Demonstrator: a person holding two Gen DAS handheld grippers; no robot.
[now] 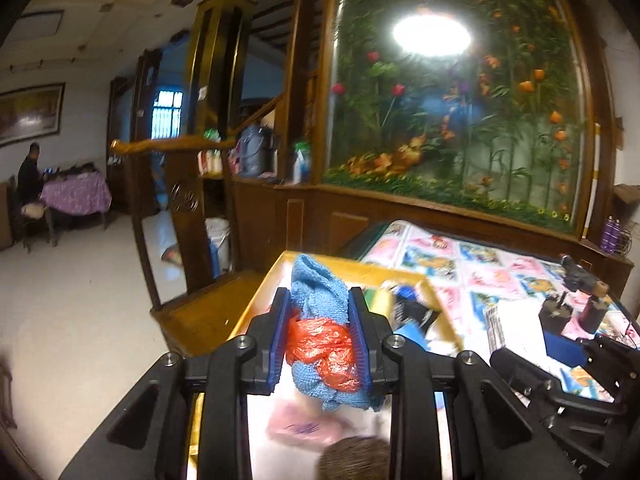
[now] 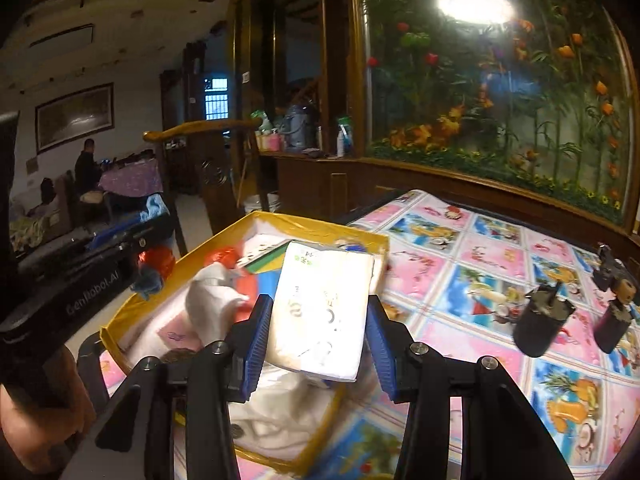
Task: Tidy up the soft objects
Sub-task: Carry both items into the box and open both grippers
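My left gripper (image 1: 320, 300) is shut on a blue knitted cloth (image 1: 316, 284) bundled with an orange plastic bag (image 1: 324, 346), held above the yellow-rimmed box (image 1: 256, 300). My right gripper (image 2: 318, 308) is shut on a white tissue pack (image 2: 324, 308), held over the same box (image 2: 132, 304), which holds a white cloth (image 2: 212, 300), red and pink items and coloured cards. The left gripper body shows at the left of the right wrist view (image 2: 100, 268), with the blue cloth and orange bag hanging from it.
The box stands at the left edge of a table with a pink cartoon tablecloth (image 2: 480, 280). Two dark cylinders (image 2: 542, 324) and a black object stand on the table's right. A wooden chair (image 1: 192, 240) and a flower-mural wall lie beyond.
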